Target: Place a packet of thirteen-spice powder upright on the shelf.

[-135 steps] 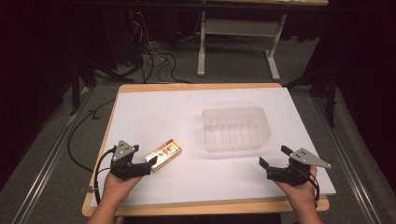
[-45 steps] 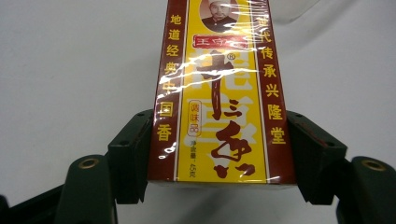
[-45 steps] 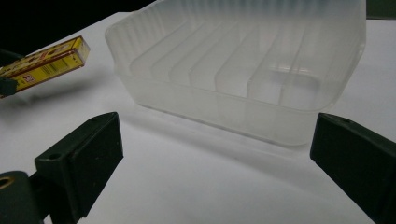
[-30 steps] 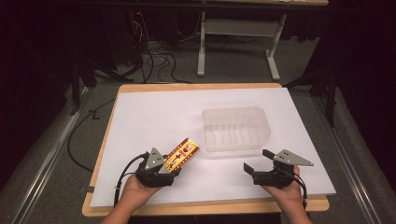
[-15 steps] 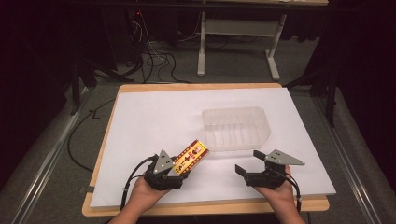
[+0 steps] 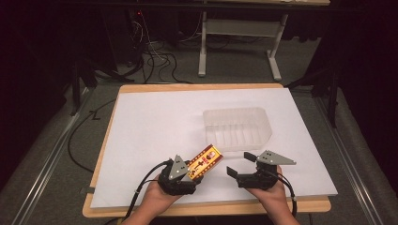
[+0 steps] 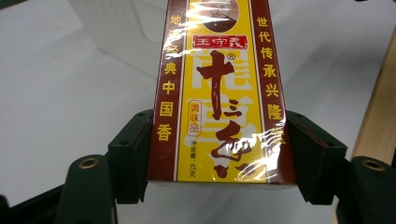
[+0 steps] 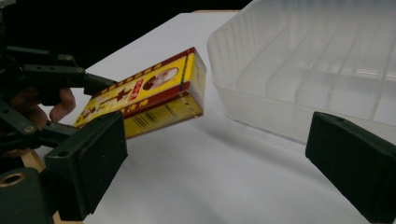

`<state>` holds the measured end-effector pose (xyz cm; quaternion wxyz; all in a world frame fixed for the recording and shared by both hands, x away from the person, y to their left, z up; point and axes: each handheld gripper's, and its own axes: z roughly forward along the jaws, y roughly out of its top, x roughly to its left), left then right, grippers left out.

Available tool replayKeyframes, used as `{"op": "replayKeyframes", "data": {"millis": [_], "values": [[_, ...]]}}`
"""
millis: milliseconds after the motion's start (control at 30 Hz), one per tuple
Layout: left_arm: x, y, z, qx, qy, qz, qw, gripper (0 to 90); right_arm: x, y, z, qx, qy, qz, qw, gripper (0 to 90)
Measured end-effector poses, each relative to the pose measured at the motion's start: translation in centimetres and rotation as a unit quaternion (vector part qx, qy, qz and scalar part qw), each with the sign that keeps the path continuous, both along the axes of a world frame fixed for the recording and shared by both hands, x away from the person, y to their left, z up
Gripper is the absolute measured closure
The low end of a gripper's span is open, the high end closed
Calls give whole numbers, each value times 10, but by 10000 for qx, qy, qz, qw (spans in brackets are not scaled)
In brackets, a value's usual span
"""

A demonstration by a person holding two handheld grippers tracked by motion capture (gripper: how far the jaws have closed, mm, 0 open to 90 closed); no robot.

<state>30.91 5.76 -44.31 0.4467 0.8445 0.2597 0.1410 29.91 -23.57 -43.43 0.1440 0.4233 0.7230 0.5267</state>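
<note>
Left gripper (image 6: pixel 190 174) clamps the yellow box (image 6: pixel 205 161) by its sides, while right gripper (image 6: pixel 240 168) gapes wide, holding nothing

Lit from above, with the white table sheet (image 6: pixel 155 126) bright and evenly washed while the floor and room beyond the table's far edge sink into near black. Soft, short shadows beneath the clear plastic tray (image 6: pixel 237 127) and under the raised yellow box (image 6: pixel 205 162). In the left gripper view, streaks of white glare across the box's shiny wrap (image 7: pixel 219 93), print sharp, jaws at the bottom edge dark and slightly soft. In the right gripper view, near jaws blurred, tray (image 8: pixel 303 70) hazy and pale, box (image 8: pixel 144 100) fairly crisp, top left corner black. High view mildly grainy throughout.
</note>
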Motion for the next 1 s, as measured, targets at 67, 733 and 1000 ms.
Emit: {"op": "replayKeyframes", "data": {"millis": [67,733,1000], "values": [[-1,-4,0,-13,-5,-38,10000,326,1,1,0,71,28,32,10000,79],[-13,-30,2,-193,-203,-163,9995,326,6,10,-2,529,280,155,9981,163],[-14,-29,3,-232,-274,-111,9993,326,10,8,-5,777,499,261,9954,257]]}}
